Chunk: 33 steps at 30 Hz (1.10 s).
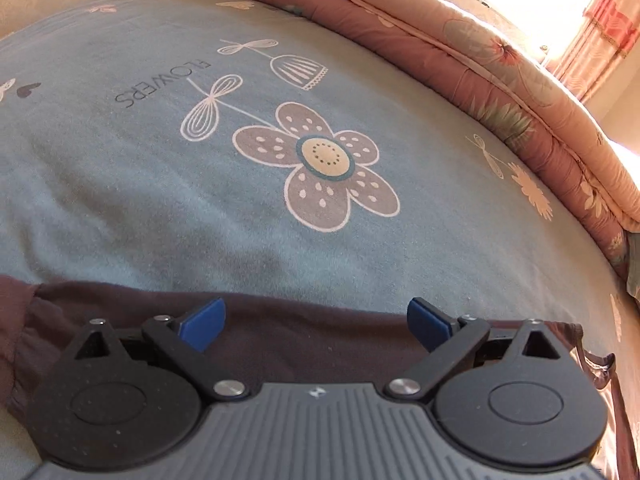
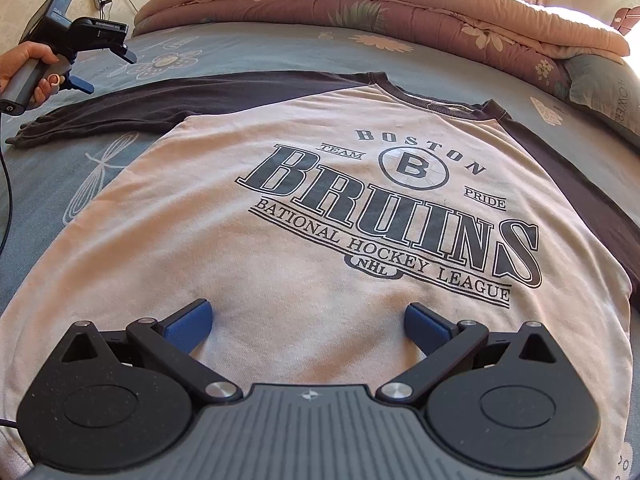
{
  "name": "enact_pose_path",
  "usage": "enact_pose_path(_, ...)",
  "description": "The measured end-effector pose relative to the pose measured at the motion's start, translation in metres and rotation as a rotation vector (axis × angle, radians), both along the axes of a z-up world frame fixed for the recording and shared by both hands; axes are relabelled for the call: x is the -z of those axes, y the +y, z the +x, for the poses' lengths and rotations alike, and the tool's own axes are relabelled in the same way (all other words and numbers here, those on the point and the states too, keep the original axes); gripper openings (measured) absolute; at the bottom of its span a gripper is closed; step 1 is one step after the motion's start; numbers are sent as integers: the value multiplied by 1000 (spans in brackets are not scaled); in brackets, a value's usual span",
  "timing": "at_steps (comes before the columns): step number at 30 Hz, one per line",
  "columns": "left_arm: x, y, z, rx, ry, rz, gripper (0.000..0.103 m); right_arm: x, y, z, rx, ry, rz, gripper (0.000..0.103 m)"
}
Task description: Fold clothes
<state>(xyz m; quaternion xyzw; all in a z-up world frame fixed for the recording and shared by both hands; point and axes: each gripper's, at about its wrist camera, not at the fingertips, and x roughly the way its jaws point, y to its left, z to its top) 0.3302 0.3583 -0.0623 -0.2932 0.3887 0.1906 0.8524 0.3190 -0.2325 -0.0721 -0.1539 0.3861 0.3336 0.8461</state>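
My right gripper hangs low over the front of the shirt, its two arms spread wide and nothing between them. The fingers are matte black plastic links tipped with blue pads that carry a fine rubbery grain, and they pivot on round metal pins above a ribbed grey body. The shirt lies flat and face up on the bed sheet, a soft pale cotton body with dark sleeves and a dark ribbed collar, and a dark block-letter hockey print across the chest. Its hem end is nearest me, running under the gripper, and the print sits just beyond the pads.

My left gripper is spread just as wide and holds nothing. It hovers over the dark left sleeve, which lies as a smooth band across the bottom of the left wrist view, directly below the blue pads. In the right wrist view the same gripper shows at the far left, a hand wrapped around its grey handle above the sleeve's end.

The sheet is a brushed grey-blue weave printed with outlined flowers. A thick quilted pink blanket, folded in puffy layers, runs along the far edge of the bed.
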Motion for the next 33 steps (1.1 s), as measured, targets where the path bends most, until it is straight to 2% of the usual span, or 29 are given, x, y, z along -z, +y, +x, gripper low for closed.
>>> enact_pose_path(3,10,8,-20,-1,31,-80,97,0,0,-1,3,-2,0,103)
enact_pose_path(4,16,12,-23,-14,44,-78,97,0,0,-1,3,-2,0,103)
enact_pose_path(6,26,19,-28,-57,61,-39,97,1,1,-1,4,-4,2,103)
enact_pose_path(15,19,42,-15,-233,47,42,97,2,2,0,3,-16,8,103)
enact_pose_path(21,-3,-65,2,118,10,132,98,1,2,-2,7,-14,4,103)
enact_pose_path(22,-5,-87,7,180,14,172,98,1,2,-2,7,-14,4,103)
enact_pose_path(25,0,-149,24,321,41,360,98,1,2,-2,8,-14,3,103)
enact_pose_path(26,4,-163,27,345,41,391,98,1,2,-2,8,-14,4,103)
enact_pose_path(29,20,-186,32,404,61,384,98,1,2,-2,8,-15,2,103)
enact_pose_path(30,26,-193,30,421,71,415,98,1,2,-2,7,-14,1,103)
enact_pose_path(33,31,-196,14,439,63,449,100,1,1,-2,5,-11,-1,103)
